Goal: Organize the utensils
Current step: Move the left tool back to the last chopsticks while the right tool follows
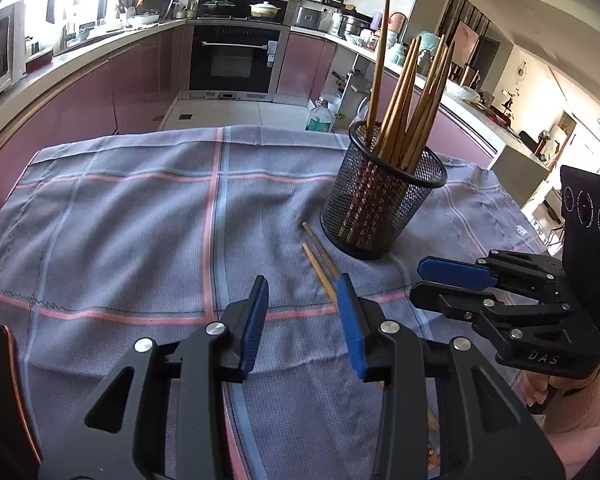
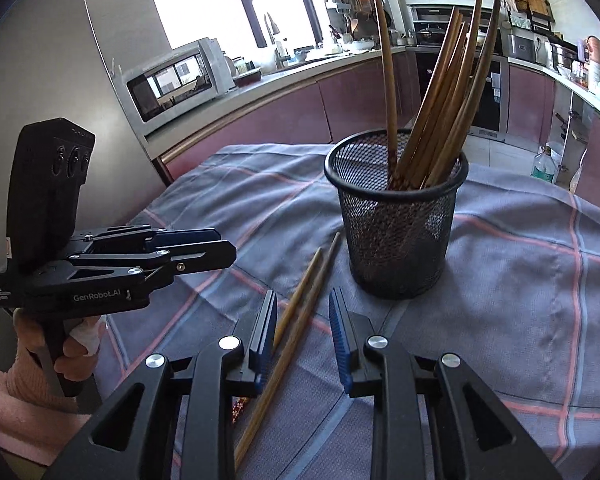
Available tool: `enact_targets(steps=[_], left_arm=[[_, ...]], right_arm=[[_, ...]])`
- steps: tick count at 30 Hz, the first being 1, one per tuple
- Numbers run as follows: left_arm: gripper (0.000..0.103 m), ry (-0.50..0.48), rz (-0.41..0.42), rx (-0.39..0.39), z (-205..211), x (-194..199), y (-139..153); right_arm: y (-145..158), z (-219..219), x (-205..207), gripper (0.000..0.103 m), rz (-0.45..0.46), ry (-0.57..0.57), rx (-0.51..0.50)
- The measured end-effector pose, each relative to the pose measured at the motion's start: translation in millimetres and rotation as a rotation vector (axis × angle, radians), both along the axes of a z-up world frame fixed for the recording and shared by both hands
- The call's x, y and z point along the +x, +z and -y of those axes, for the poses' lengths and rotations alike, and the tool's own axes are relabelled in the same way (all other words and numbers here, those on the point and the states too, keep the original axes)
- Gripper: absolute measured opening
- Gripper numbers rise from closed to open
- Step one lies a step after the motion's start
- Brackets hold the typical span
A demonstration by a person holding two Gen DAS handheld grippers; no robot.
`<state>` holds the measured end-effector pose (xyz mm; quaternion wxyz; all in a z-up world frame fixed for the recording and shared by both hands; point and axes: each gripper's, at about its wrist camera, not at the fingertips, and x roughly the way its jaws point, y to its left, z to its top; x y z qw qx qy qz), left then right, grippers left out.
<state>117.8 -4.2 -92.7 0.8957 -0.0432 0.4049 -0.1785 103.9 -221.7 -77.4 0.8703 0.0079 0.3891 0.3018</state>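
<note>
Kitchen in the background, purple cabinets and an oven, and up front the desk (image 1: pixel 120 208) is covered by a grey-blue checked cloth (image 2: pixel 520 280). On it stands a black mesh holder (image 2: pixel 396 216) already stuffed with upright chopsticks (image 2: pixel 432 108), so most of the tidying looks done. What's left: two loose chopsticks (image 2: pixel 300 308) lying side by side on the cloth, just beside the holder's base, tips pointing toward it.

Both grippers sit low over that pair. The right gripper (image 2: pixel 303 334) has its fingers partly open with nothing clamped, and the loose sticks run right through the gap between them without being pinched, as far as I can tell. The left gripper (image 1: pixel 303 320) is also partly open and empty, its right finger just at the near end of the sticks.

So I'd say this is the pick-up step for the last pair. Next move probably needs the right fingers to close squarely on both sticks, lift, tip them upright and drop them in the holder without knocking it.
</note>
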Motion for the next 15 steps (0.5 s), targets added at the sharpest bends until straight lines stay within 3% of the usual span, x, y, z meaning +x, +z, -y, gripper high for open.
enact_targets(steps=[10,15], left_arm=[[0.038,-0.007,-0.042,0.006,8,-7,-17],[0.038,-0.012,-0.050,0.010,9,-8,-21]], right_arm=[[-33,-14,2,0.025,-0.093,0.006,-0.053],[-36,-20,2,0.023,-0.084,0.000,-0.075]])
